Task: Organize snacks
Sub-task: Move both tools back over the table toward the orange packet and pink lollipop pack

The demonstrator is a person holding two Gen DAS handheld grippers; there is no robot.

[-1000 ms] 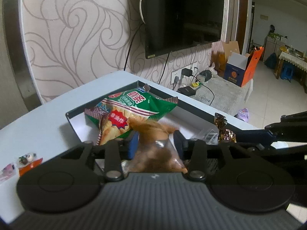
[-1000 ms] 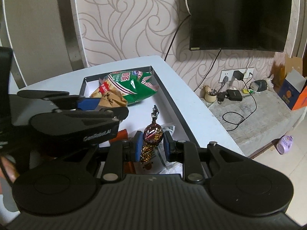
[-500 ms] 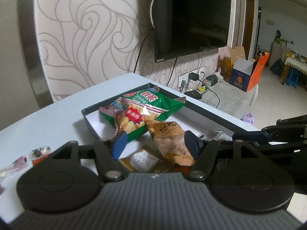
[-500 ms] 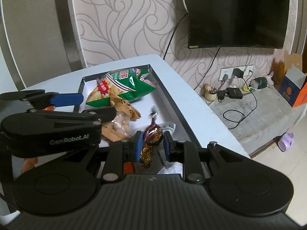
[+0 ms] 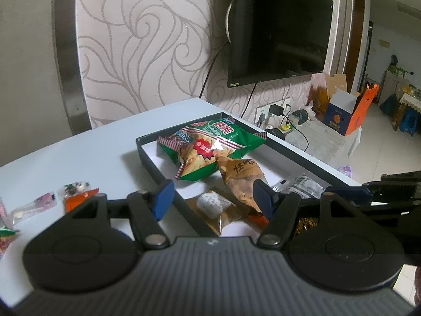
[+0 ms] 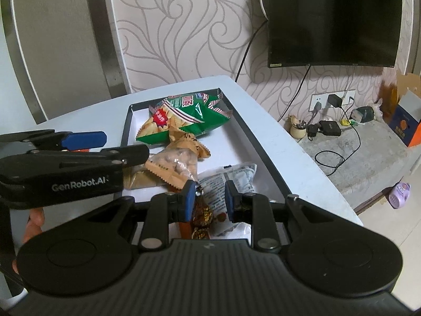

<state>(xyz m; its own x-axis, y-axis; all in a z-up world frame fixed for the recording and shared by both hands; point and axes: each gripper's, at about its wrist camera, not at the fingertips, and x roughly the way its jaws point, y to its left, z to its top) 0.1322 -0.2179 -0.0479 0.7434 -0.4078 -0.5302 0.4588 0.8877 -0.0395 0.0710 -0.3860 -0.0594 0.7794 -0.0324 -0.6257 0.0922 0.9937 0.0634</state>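
Observation:
A black-rimmed tray on the white table holds a green chip bag, a tan nut packet, a flat gold packet and a clear printed packet. My left gripper is open and empty above the tray's near end. My right gripper is open; the brown-gold foil candy lies in the tray just below its fingers.
Several small snack packets lie on the table left of the tray. A wall TV hangs behind. A low ledge with chargers and cables and an orange box are to the right.
My left gripper released the nut packet into the tray, opened wide and pulled back. My right gripper opened and let the foil candy drop into the tray.

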